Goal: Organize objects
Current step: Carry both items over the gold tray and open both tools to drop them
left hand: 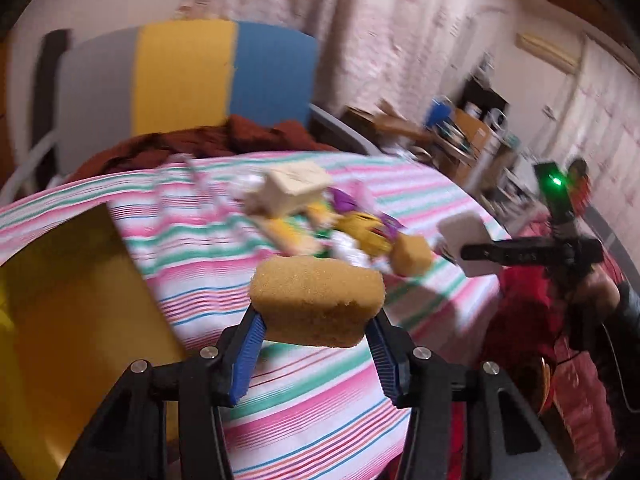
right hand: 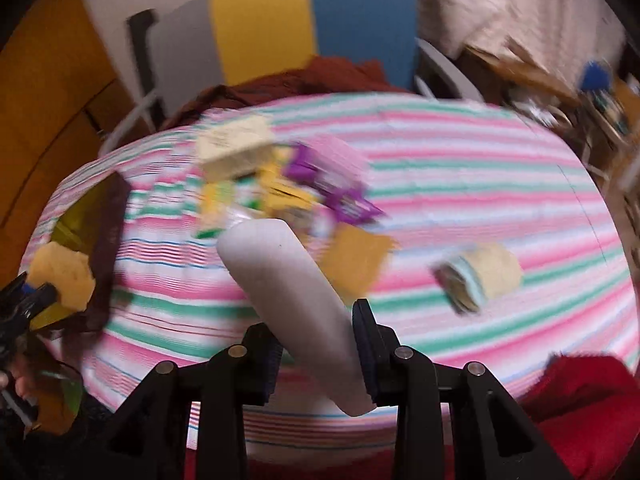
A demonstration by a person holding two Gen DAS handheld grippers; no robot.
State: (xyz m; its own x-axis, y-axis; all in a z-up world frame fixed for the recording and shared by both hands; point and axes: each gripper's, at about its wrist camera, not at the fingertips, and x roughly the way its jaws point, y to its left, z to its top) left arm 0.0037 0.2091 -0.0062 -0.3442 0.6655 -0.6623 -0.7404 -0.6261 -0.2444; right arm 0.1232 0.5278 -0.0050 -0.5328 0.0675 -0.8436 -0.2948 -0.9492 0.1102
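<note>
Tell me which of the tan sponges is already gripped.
The big oval sponge, clamped between the left gripper fingers over the striped cloth. The smaller tan sponge lies loose on the cloth beside the packet pile.

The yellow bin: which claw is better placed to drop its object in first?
Probably left. The left claw holds a sponge right beside the yellow bin; the right claw, gripping a white block, is farther away.

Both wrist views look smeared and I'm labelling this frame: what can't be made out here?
- Pile of packets, right wrist view: motion blur hides all print.
- Yellow container, left wrist view: cut by the frame edge.
- White tube: lower end hidden between the right tool fingers.
</note>
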